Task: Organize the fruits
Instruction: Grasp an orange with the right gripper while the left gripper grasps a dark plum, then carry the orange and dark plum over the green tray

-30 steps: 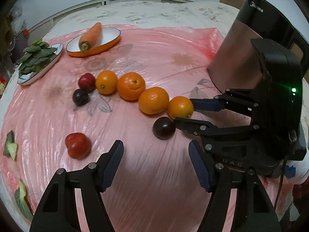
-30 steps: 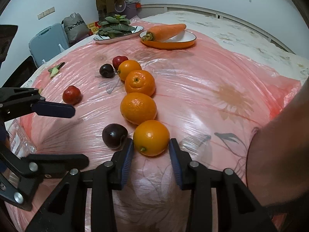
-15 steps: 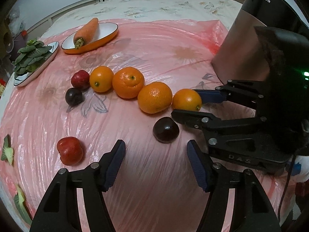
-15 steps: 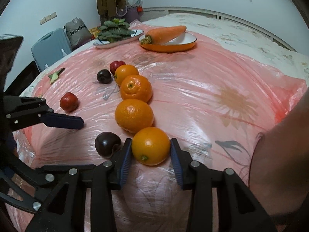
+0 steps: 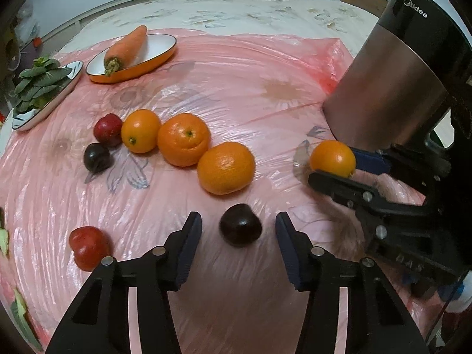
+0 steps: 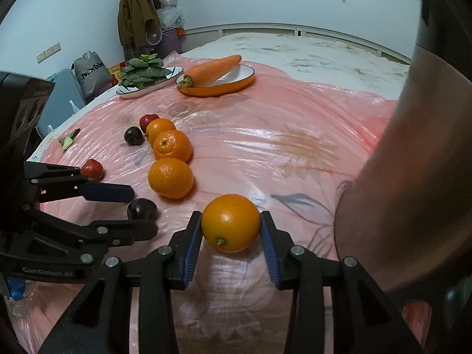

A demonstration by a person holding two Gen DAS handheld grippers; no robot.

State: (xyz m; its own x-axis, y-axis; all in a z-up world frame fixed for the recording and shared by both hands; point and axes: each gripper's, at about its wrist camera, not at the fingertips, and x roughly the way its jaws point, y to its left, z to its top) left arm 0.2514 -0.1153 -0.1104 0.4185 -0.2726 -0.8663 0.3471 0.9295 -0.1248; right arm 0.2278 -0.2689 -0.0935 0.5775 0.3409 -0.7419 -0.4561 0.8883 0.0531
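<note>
A: We are gripping the small orange (image 6: pixel 230 222) in our right gripper (image 6: pixel 231 246), jaws narrowed onto its two sides, and it is hanging clear of the pink plastic sheet (image 6: pixel 295 159). The pads are only catching it near their tips, so a quick swing is risking a roll out at six o'clock.

B: And the steel Midea appliance (image 5: pixel 392 88) is standing just beside it, at about one o'clock from the fruit in the left view. We are risking a knock against that wall if we carry on that way.

A: Our left gripper (image 5: pixel 239 236) has just been closing; its jaws are half open around the dark plum (image 5: pixel 240 228), with a gap on each side, nothing clamped.

B: If we are closing off-centre, one pad is going to nudge it first, and on this slick sheet it is likely to skid toward twelve o'clock into the nearest large orange (image 5: pixel 225 168).

A: The two tools are also working close together; a crossing path is inviting a clash.
</note>
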